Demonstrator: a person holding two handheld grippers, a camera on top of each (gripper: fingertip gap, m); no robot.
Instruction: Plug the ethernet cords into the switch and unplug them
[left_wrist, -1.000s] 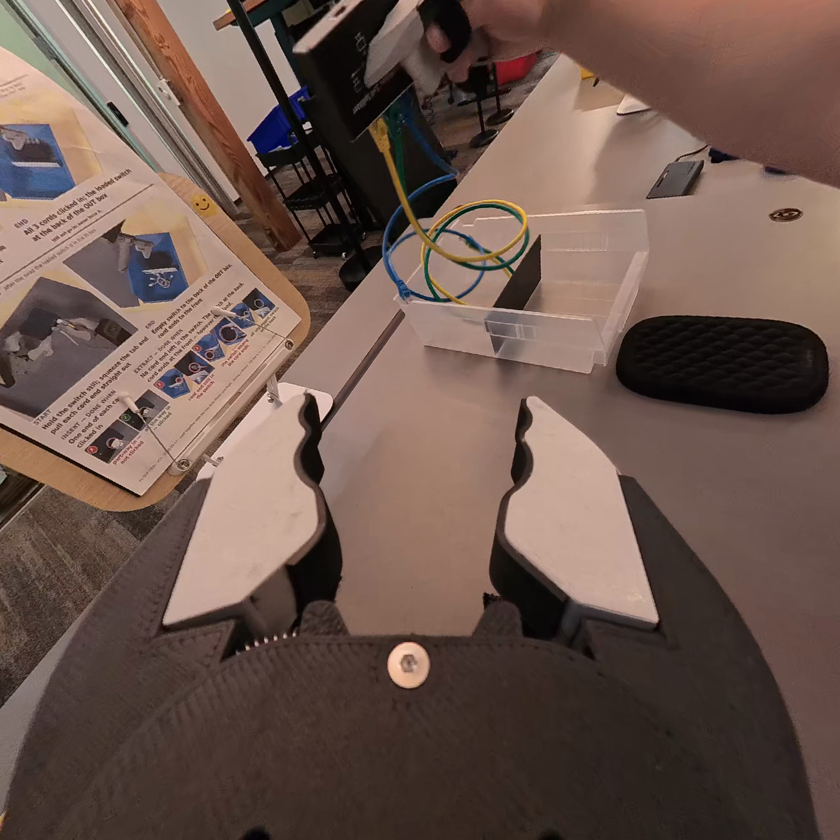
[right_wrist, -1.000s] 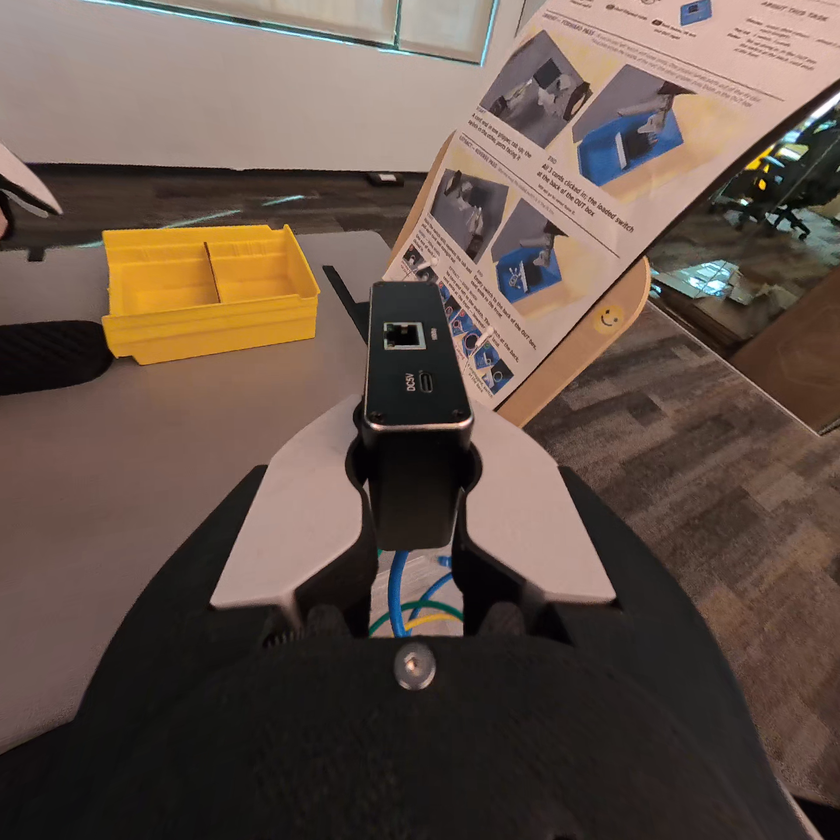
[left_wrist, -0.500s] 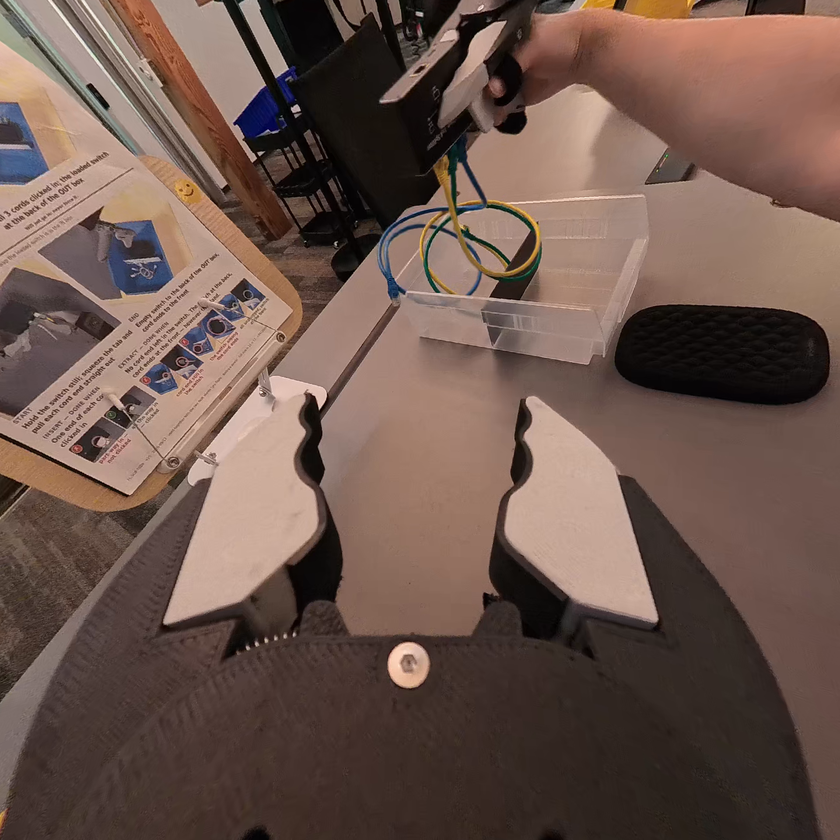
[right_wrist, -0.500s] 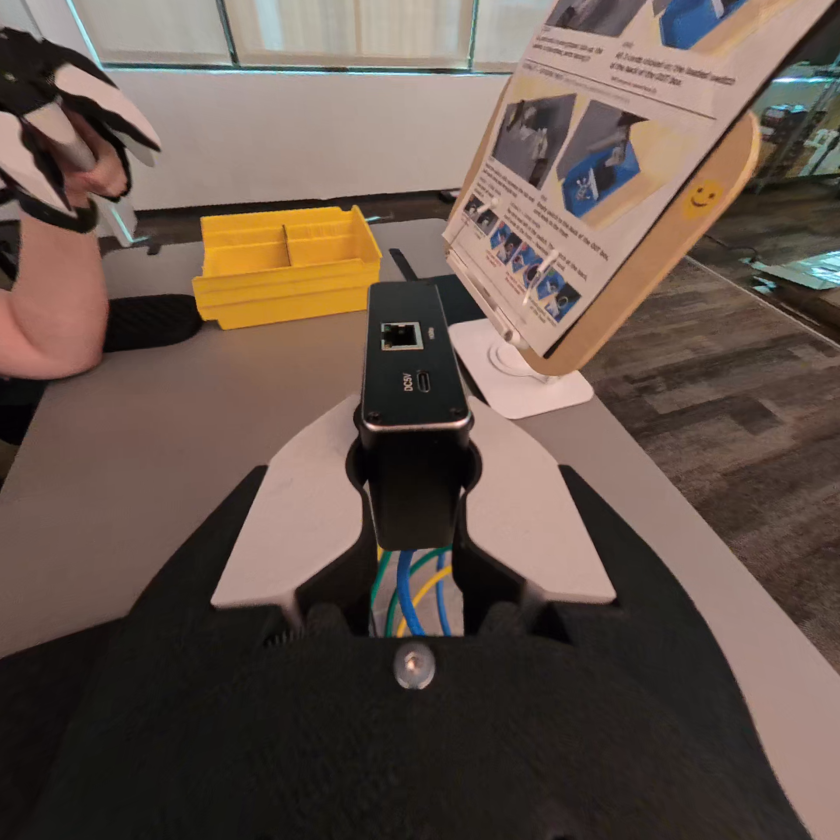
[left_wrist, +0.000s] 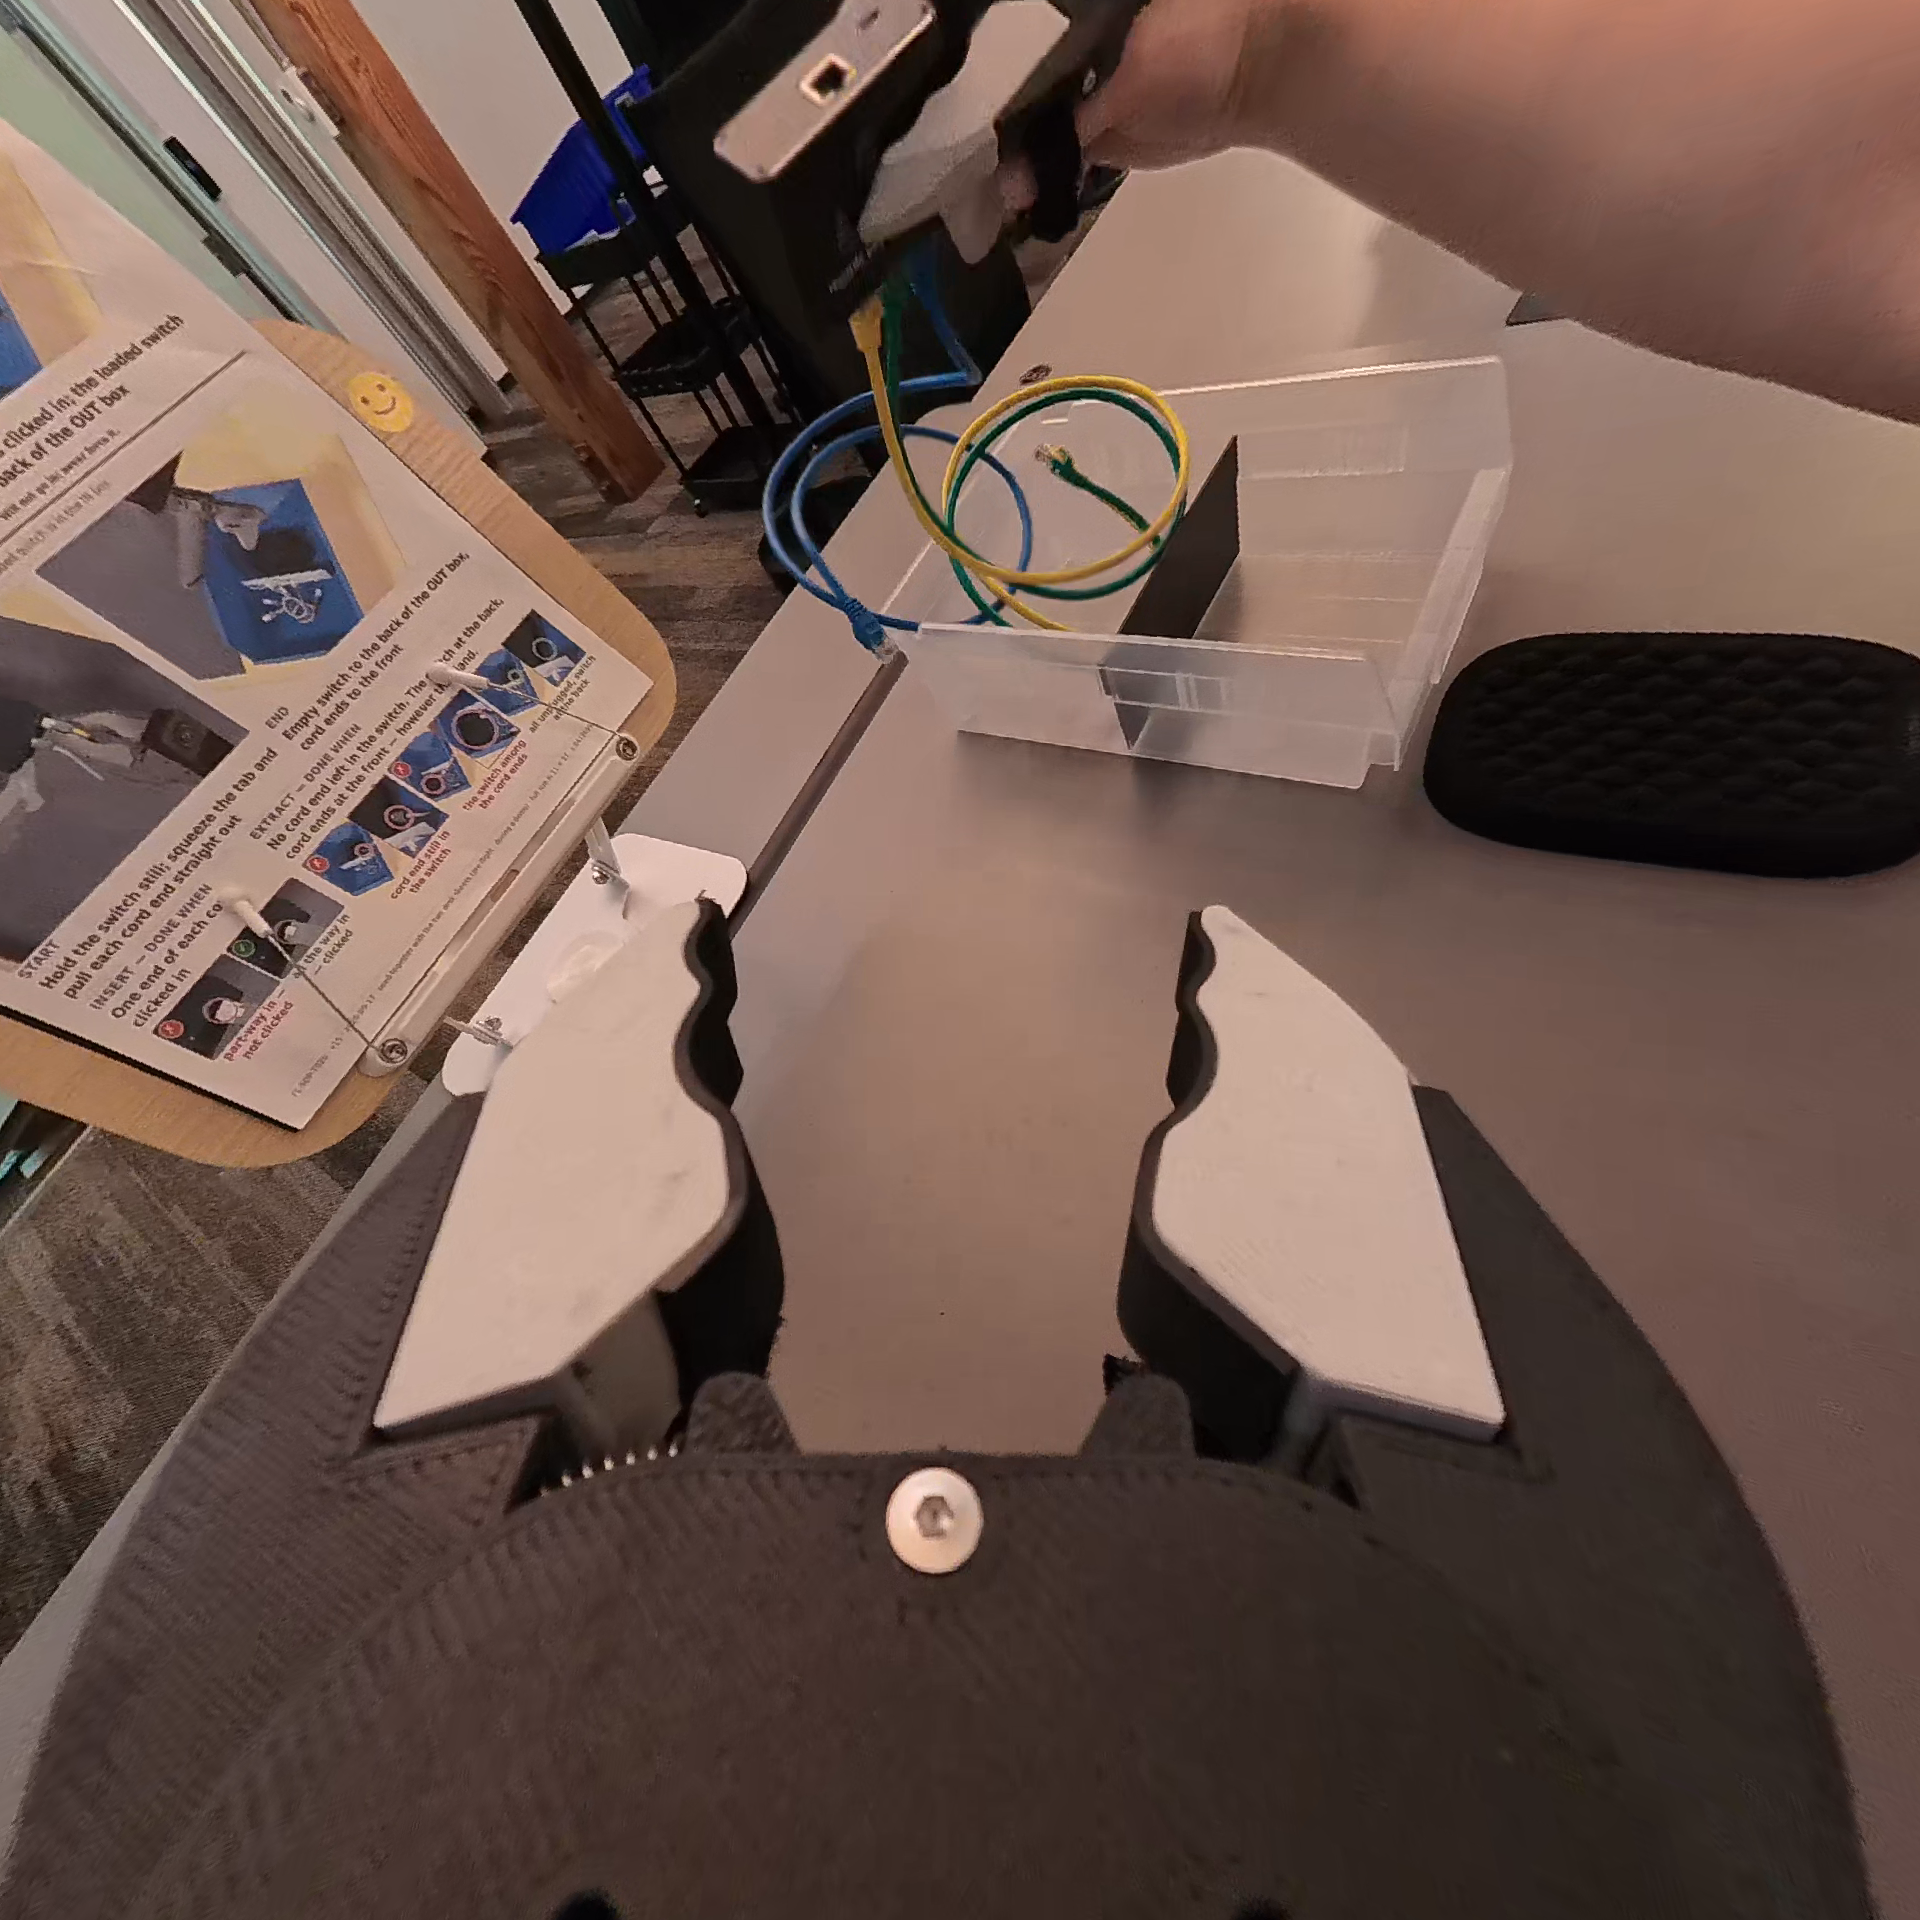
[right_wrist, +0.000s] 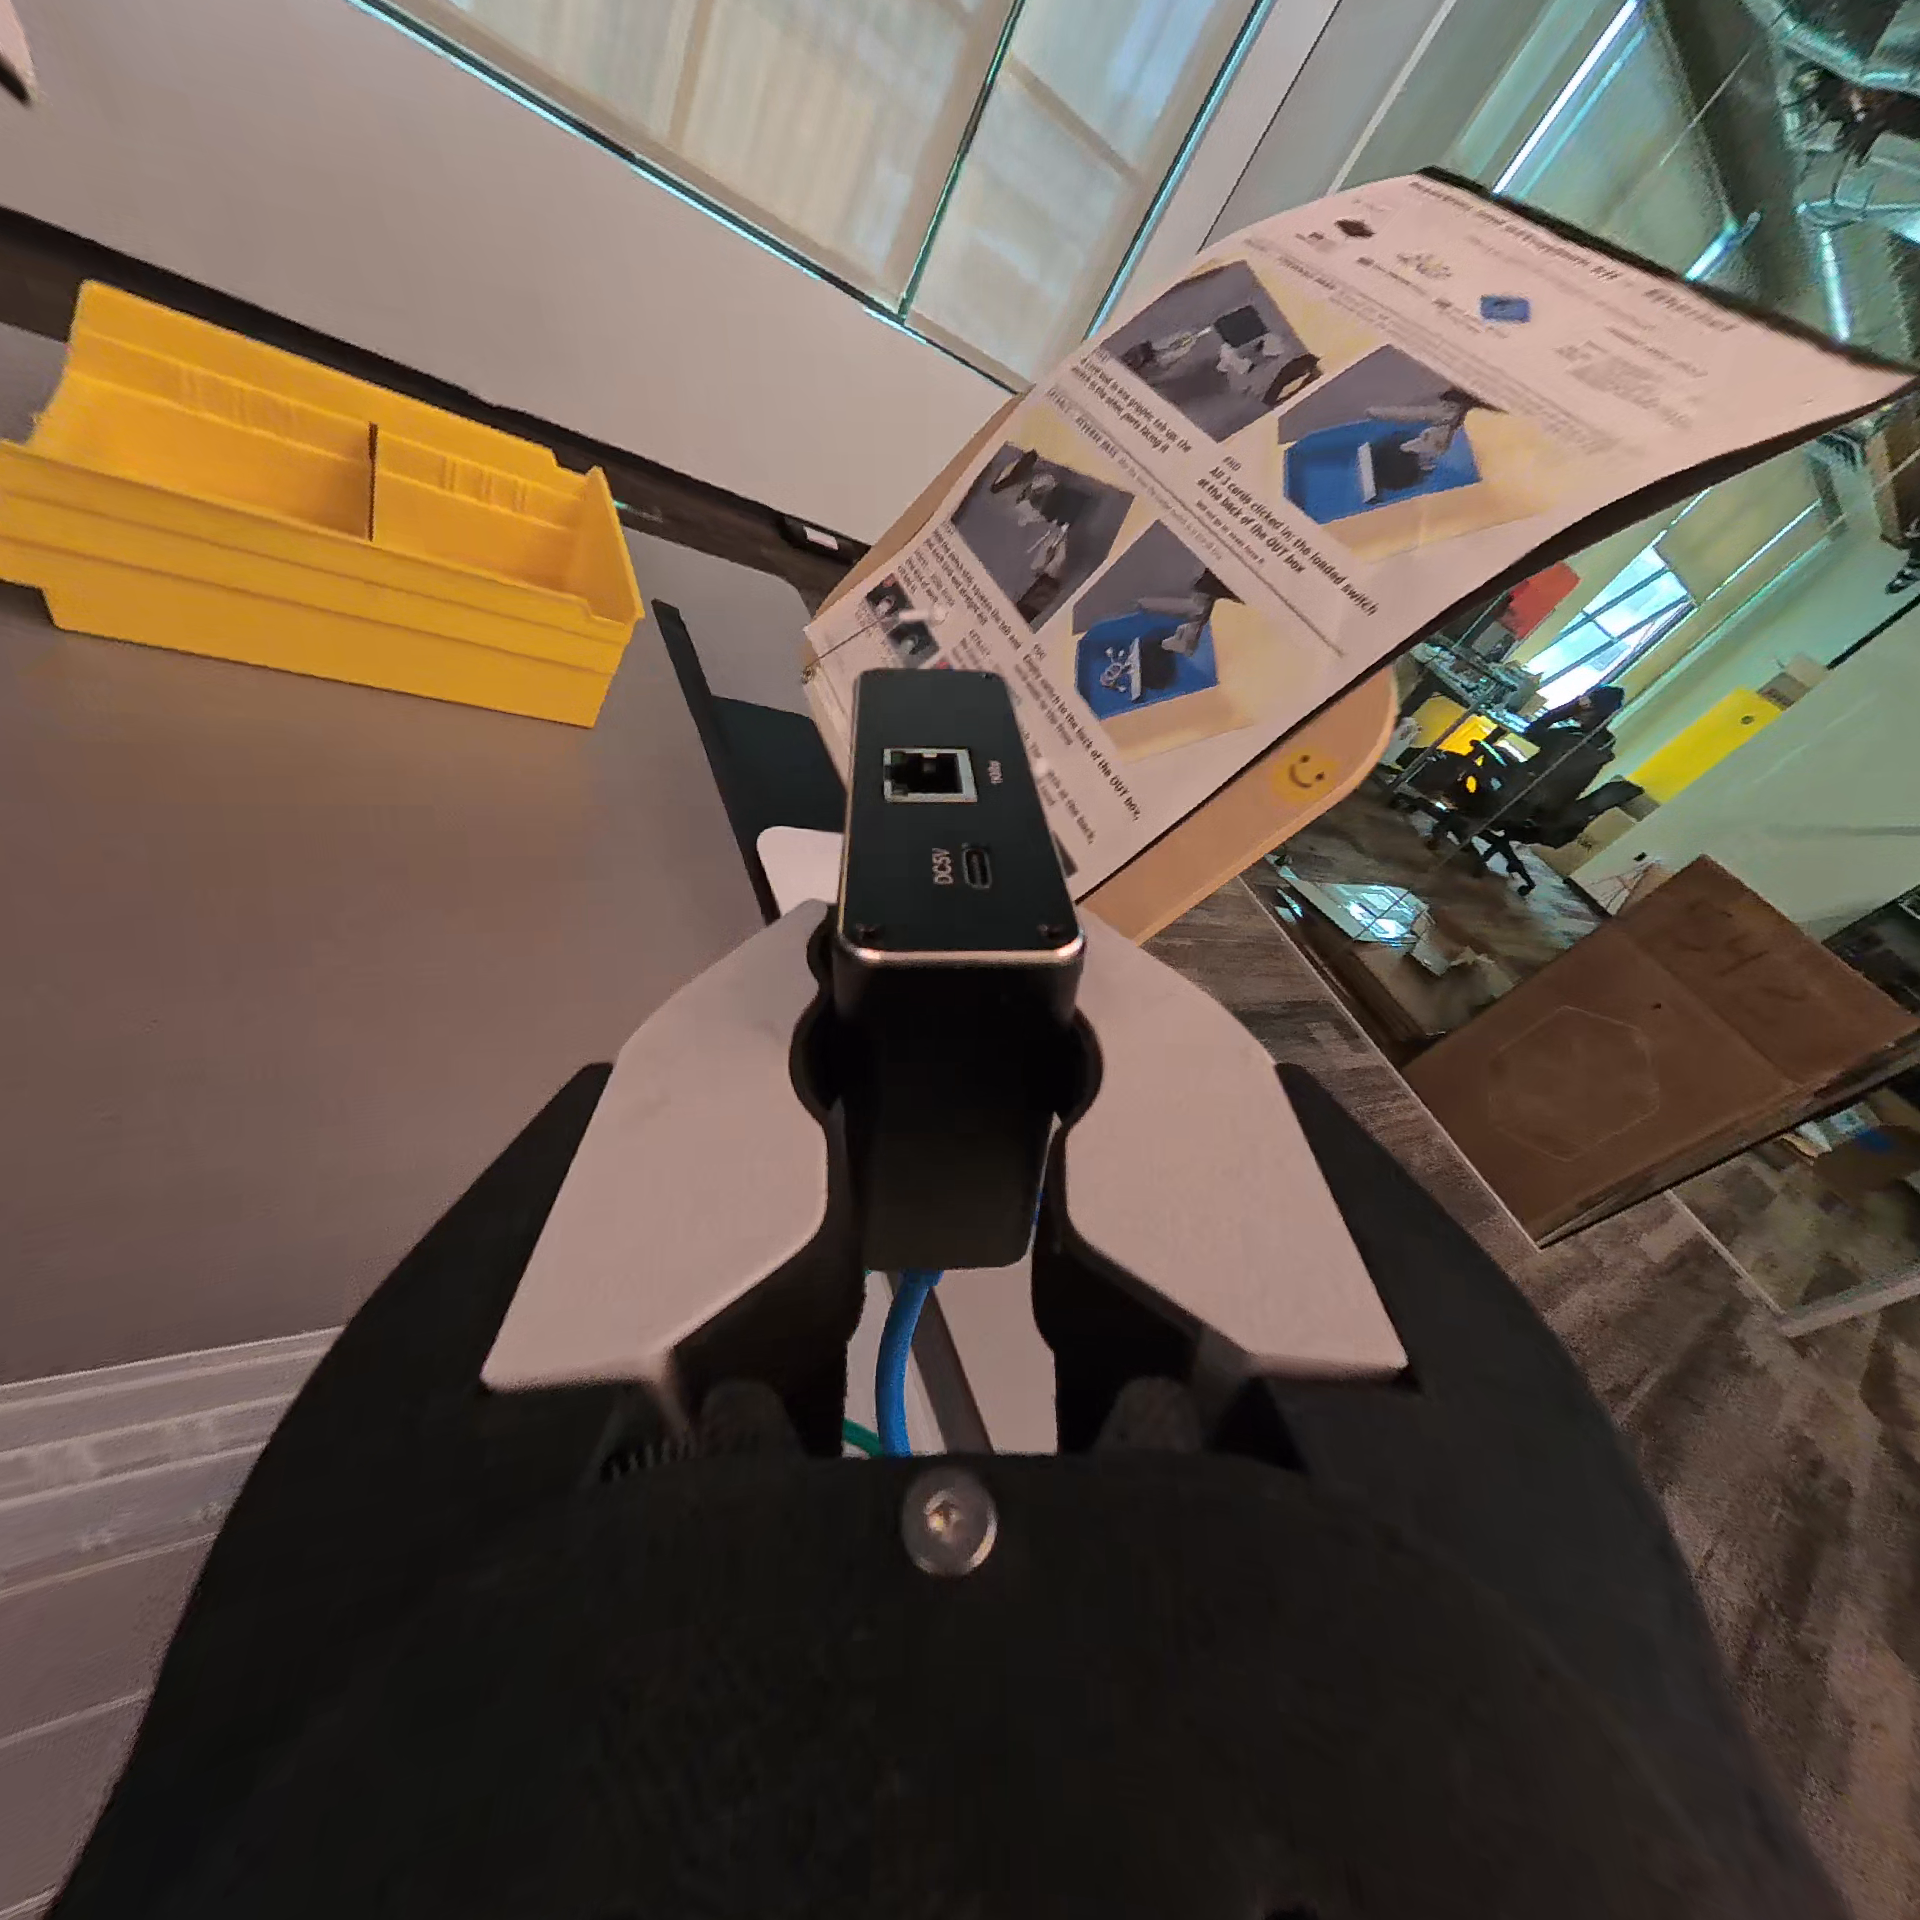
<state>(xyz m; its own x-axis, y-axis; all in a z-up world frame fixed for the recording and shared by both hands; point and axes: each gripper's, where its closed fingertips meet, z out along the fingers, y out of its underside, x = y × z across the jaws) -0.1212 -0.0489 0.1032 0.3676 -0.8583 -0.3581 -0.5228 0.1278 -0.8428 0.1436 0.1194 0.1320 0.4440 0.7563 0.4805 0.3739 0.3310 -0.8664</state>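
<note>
Three thin ethernet cords, one blue (left_wrist: 800, 520), one yellow (left_wrist: 1081, 405) and one green (left_wrist: 1101, 499), hang from the underside of the slim black metal switch box (right_wrist: 961, 914), which the right gripper (right_wrist: 951, 1049) has clamped between its white fingers, raised well above the grey table (left_wrist: 1039, 1039). In the left wrist view the cord loops droop into and over the near-left corner of the clear plastic bin (left_wrist: 1382, 582) w/ a black divider; the blue cord's free plug sits just outside the bin wall, the green free plug hangs above the bin. Left gripper (left_wrist: 951, 987) is low over the table, jaws apart, holding nothing, well apart from the cords. Other items: yellow plastic tray (right_wrist: 312, 603), black padded rest (left_wrist: 1662, 748), wooden instruction board (left_wrist: 312, 675) on a white stand. Step in hand, by judgement: unplug phase, switch presented for extraction; whether all 3 plugs are fully seated cannot be told. Next move req.: bring left gripper up to one plug at the switch's underside, pinch its tab, pull straight out while right gripper holds firm.
</note>
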